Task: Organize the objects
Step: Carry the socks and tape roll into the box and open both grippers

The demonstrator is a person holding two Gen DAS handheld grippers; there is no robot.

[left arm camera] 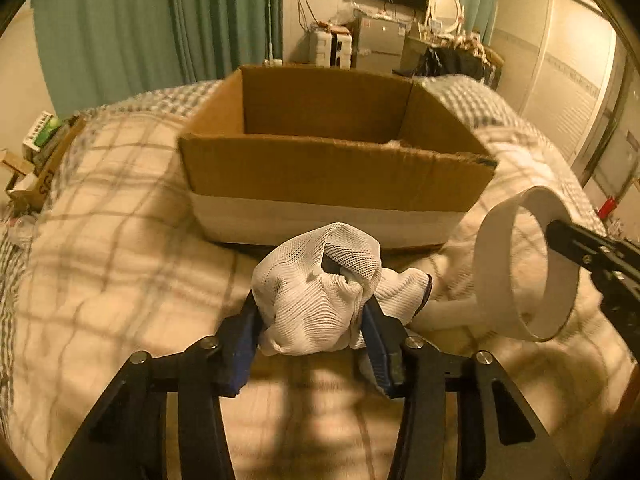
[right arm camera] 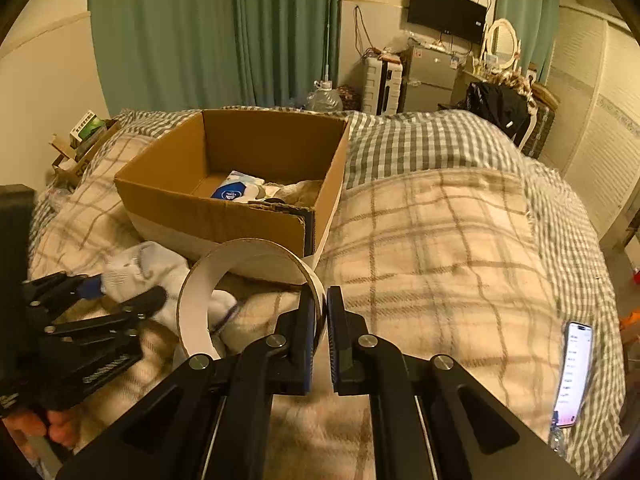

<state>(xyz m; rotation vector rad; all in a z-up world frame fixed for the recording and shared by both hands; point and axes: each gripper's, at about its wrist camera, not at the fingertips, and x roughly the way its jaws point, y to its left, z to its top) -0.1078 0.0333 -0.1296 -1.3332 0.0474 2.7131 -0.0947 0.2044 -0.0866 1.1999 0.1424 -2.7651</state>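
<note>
My left gripper (left arm camera: 314, 320) is shut on a white mesh sock bundle (left arm camera: 316, 296), held just above the plaid blanket in front of the open cardboard box (left arm camera: 336, 172). It also shows in the right wrist view (right arm camera: 120, 300) with the white socks (right arm camera: 144, 272). My right gripper (right arm camera: 322, 320) is shut on the wall of a white tape ring (right arm camera: 248, 268), which stands upright near the box's front right corner (right arm camera: 308, 224). The ring also shows in the left wrist view (left arm camera: 520, 272). Inside the box lie a blue-and-white packet (right arm camera: 236, 190) and pale cloth items.
A lit phone (right arm camera: 572, 372) lies on the blanket at the right. A checked grey quilt (right arm camera: 432, 140) lies behind the box. A crate of small boxes (right arm camera: 84, 136) sits off the bed's left side. A fridge, suitcase and mirror stand at the far wall.
</note>
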